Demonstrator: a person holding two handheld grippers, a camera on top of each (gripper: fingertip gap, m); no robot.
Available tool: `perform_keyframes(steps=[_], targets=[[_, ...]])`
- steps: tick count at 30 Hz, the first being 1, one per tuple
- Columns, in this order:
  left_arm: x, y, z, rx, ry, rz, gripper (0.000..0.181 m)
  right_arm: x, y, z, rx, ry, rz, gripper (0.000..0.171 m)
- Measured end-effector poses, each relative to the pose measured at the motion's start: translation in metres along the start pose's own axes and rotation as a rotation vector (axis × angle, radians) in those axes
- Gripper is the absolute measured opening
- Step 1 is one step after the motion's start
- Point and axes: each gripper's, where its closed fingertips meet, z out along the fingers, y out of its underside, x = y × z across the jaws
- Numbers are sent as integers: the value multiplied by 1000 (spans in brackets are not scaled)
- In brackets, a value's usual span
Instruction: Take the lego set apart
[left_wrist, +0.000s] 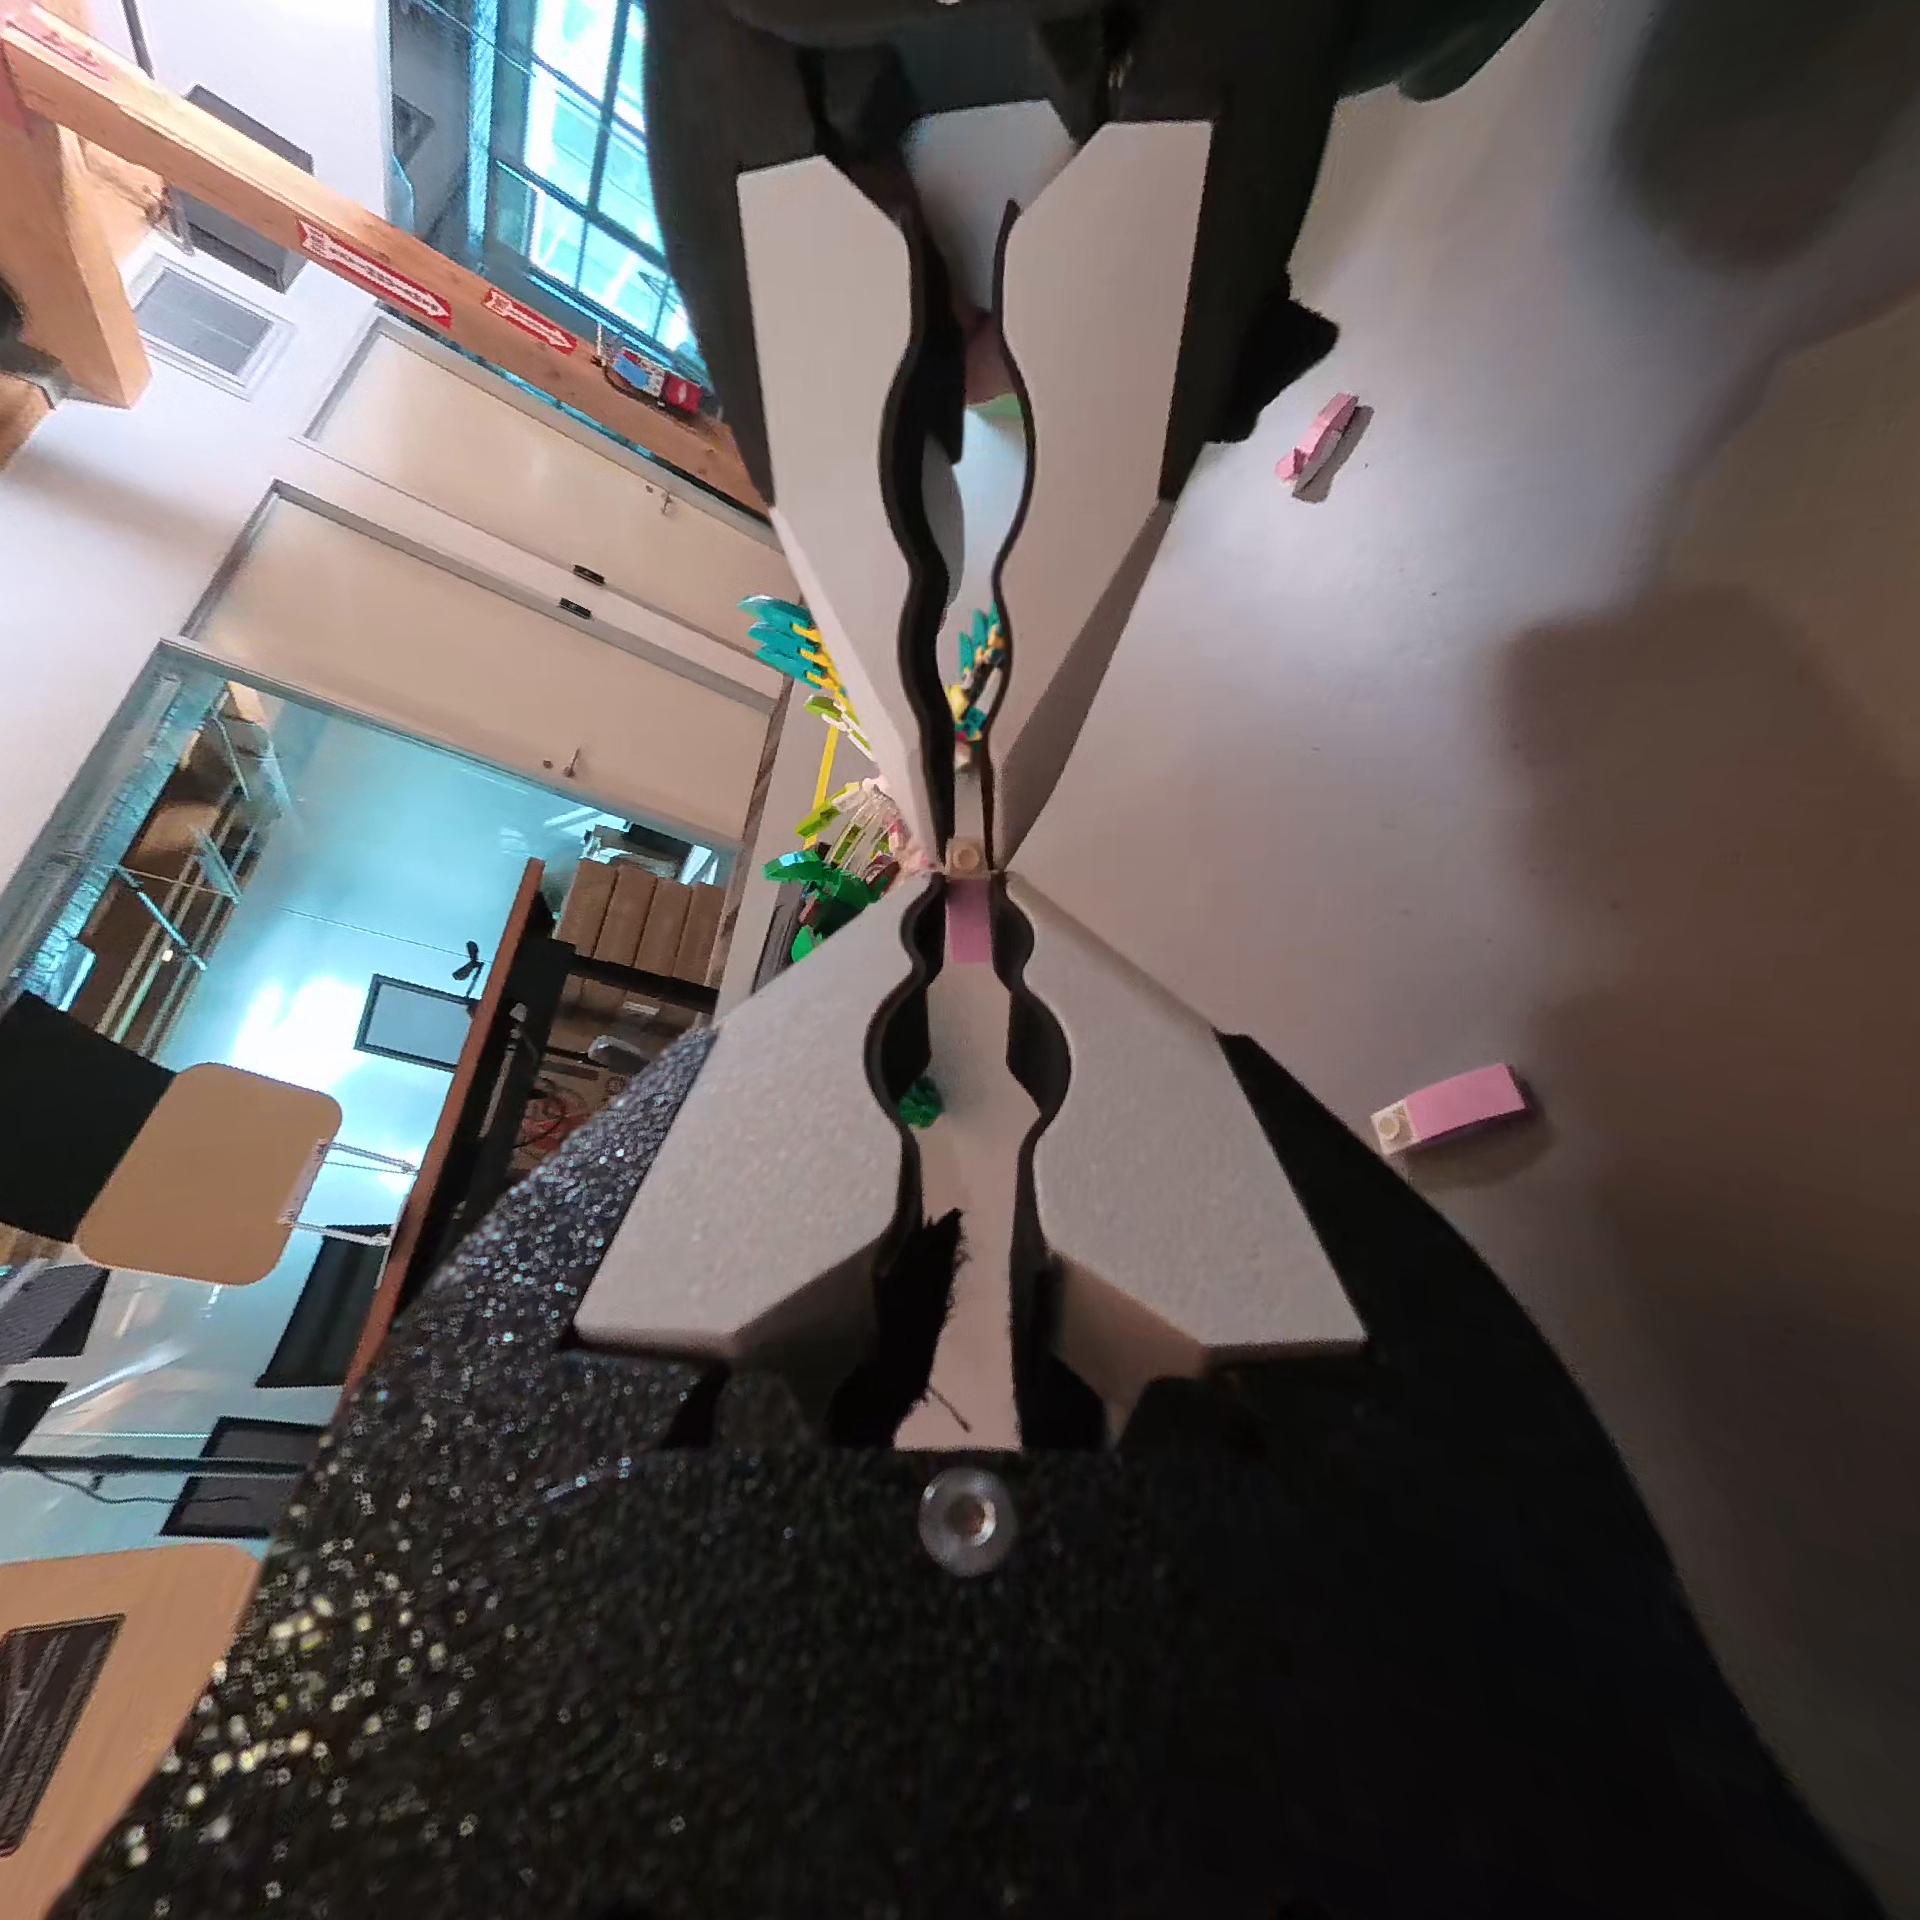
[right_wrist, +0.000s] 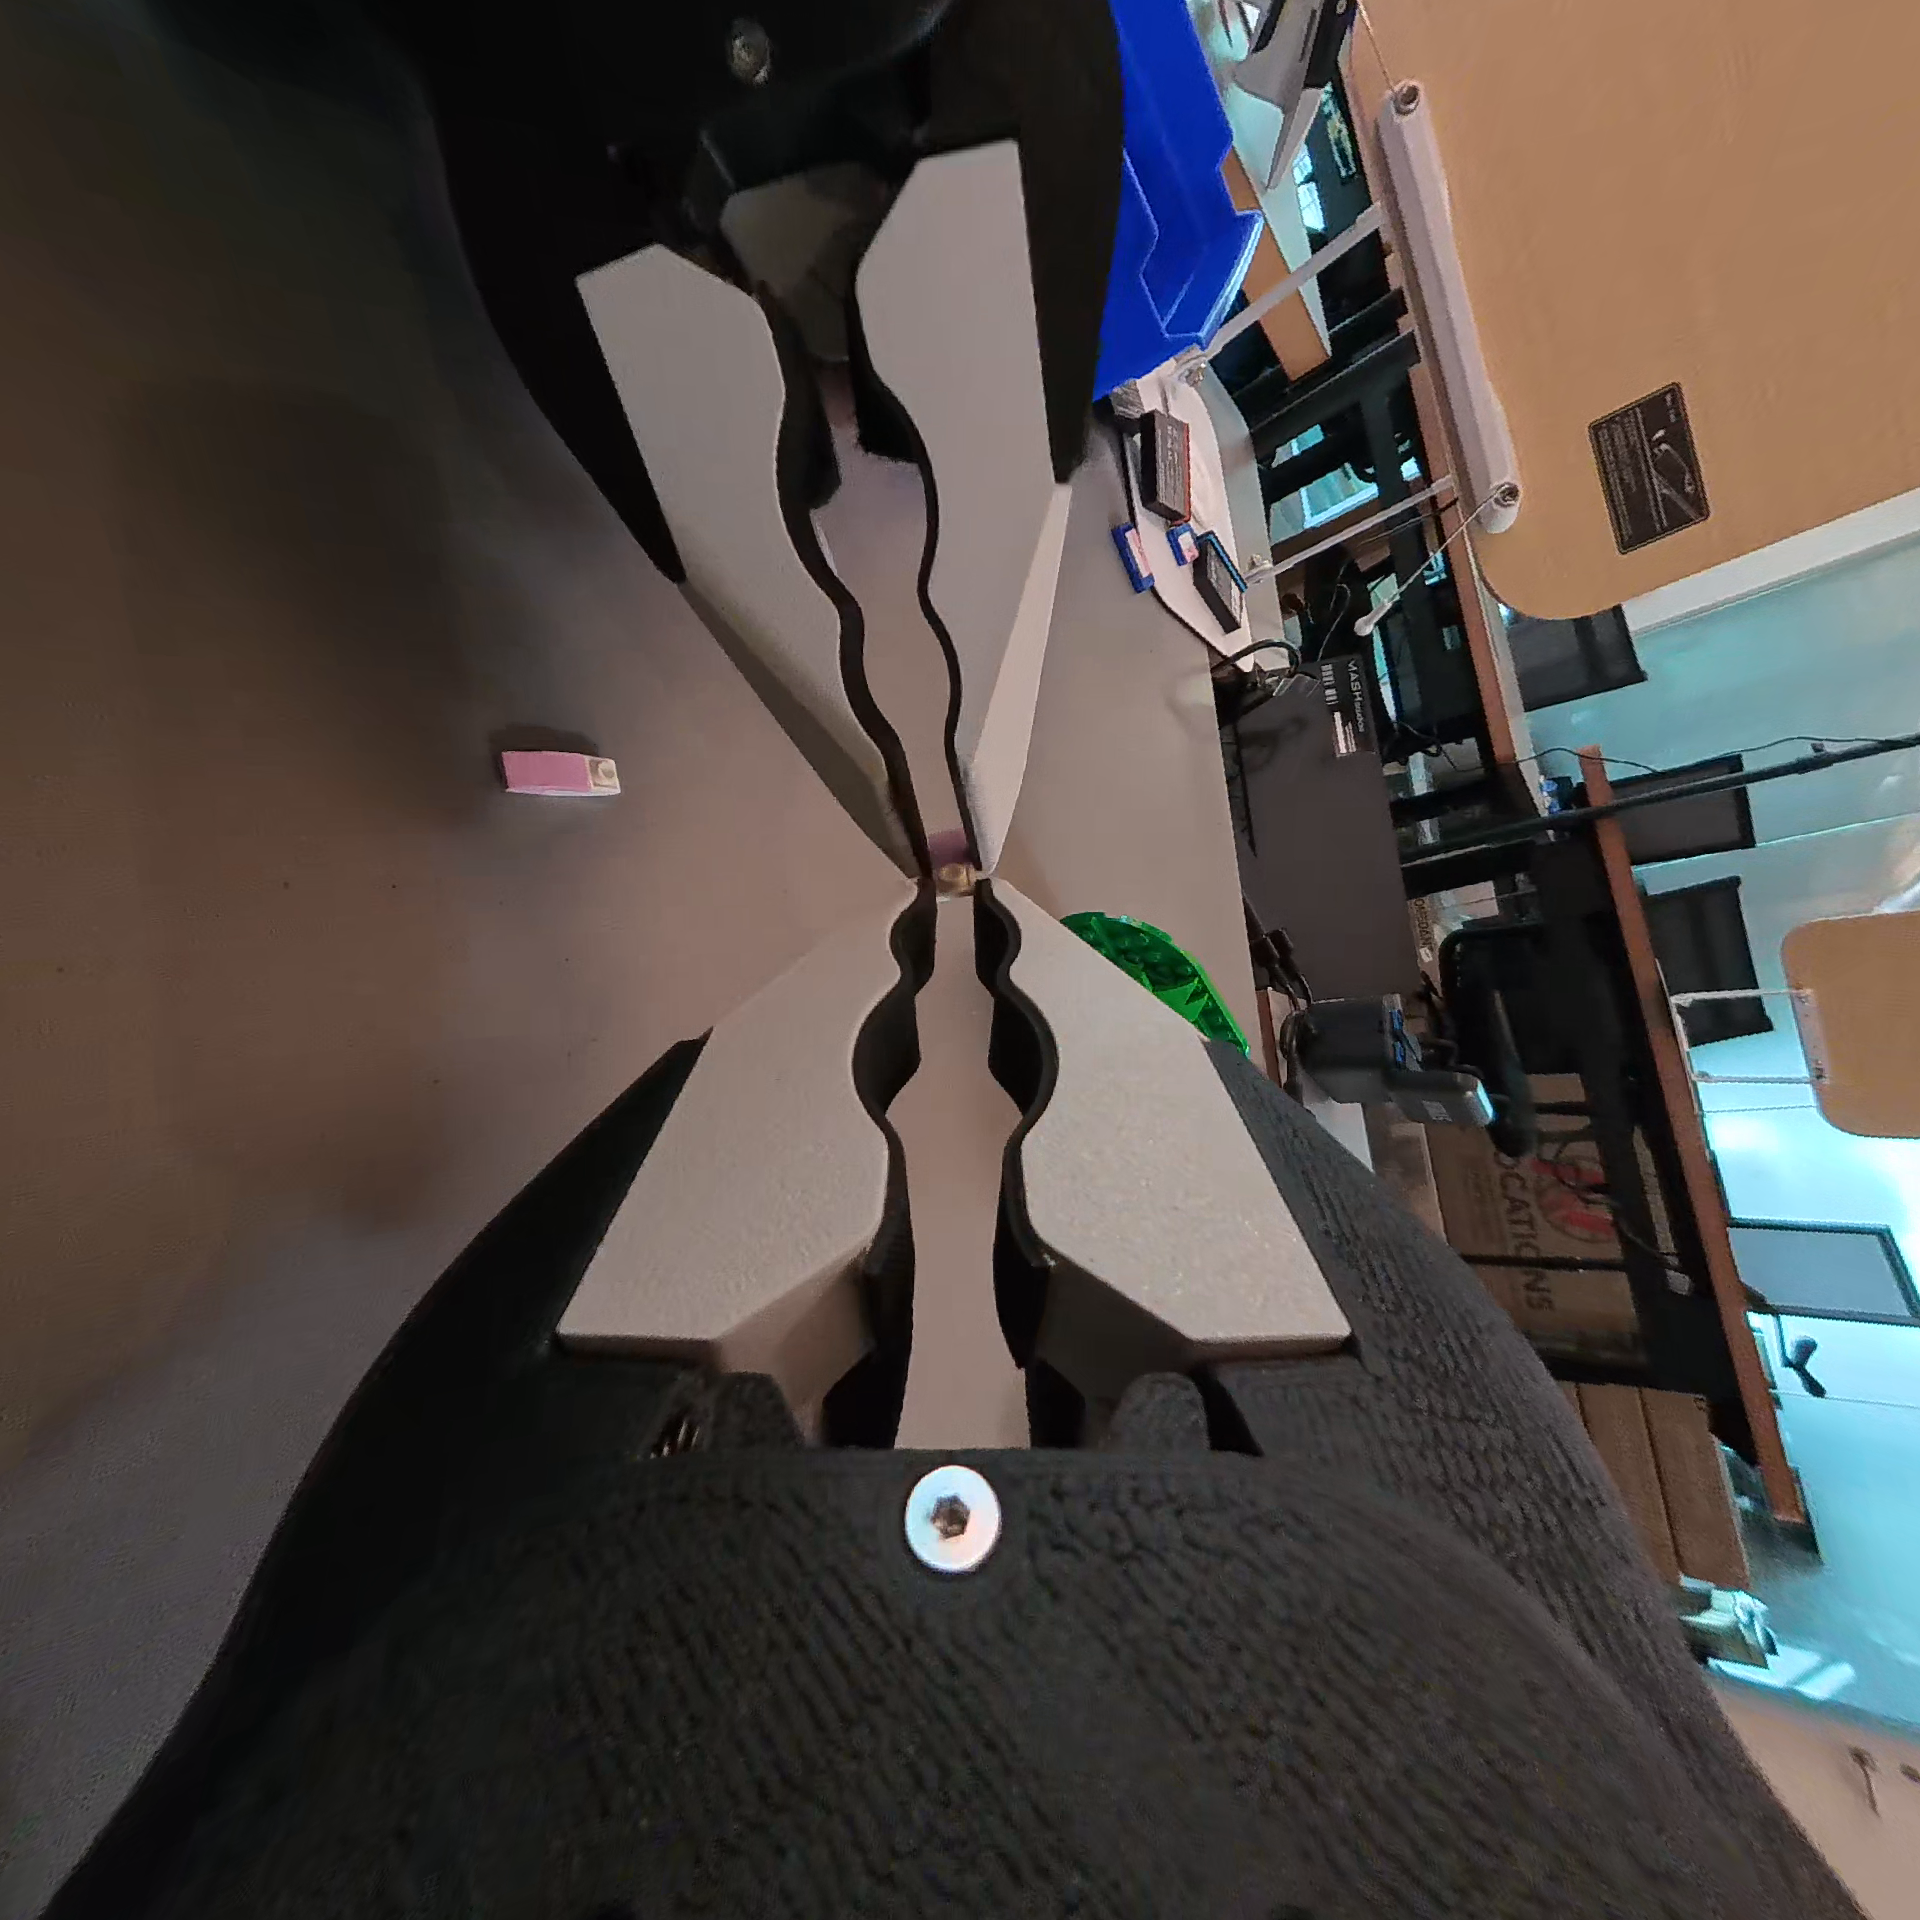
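While both grippers pinch one piece (left_wrist: 966, 925), two pink bricks (left_wrist: 1455, 1107) lie loose.

The left hand-held gripper (left_wrist: 968, 878) points forward with its two pale fingers (left_wrist: 790, 1174) pulled almost all the way together at the tips. The right hand-held gripper (right_wrist: 951, 881) points the other way, straight at it, so the two meet tip to tip. Its fingers (right_wrist: 748, 1174) are pulled almost together too. Both pairs of tips pinch the same small piece between them. Each gripper has a black body behind its pale fingers.
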Motion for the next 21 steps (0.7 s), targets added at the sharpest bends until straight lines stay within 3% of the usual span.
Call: perform_keyframes(steps=[6,9,11,16,18,21], targets=[[0,2,0,-52,-6,62,7,0,1,0,3,-2,4,5],[-4,2,1,-73,-11,4,6,3,1,-1,27,-4,75,6],[-10,-1,0,-24,12,-182,6,8,-3,-4,112,-33,257,6],[-48,-28,-20,408,224,-1090,6,35,-18,-23,463,-222,875,11],[-56,-27,-25,508,281,-1260,5,37,-21,-26,546,-309,1016,15],[-52,-33,-25,571,388,-1369,5,42,-33,-32,672,-405,1163,19]])
